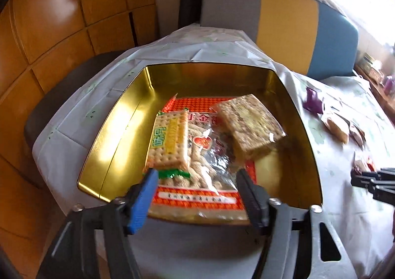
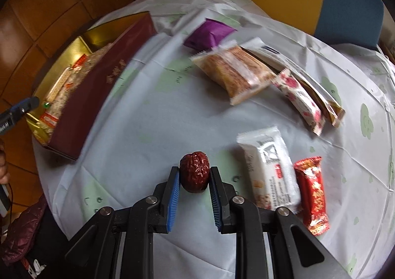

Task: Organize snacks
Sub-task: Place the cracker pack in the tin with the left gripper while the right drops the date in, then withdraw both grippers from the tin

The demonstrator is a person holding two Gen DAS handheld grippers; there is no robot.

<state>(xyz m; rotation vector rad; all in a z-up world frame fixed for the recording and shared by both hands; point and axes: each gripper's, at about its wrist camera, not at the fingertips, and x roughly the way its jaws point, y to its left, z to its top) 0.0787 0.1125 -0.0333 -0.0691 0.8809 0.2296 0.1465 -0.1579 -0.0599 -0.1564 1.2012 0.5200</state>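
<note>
Right tool (image 2: 195, 177) clamps our red date (image 2: 195, 171); we carry it level to the gold tin (image 1: 128, 116), where the left tool (image 1: 197, 180) hangs open, empty.

peanut bag (image 1: 197, 155): "金" legible, rest blurred | other wrappers: print unreadable

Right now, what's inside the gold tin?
Inside the gold tin lies a big peanut bag, with a cracker pack and a seeded brittle slab on top. Whatever sits beneath the peanuts is covered.
</note>
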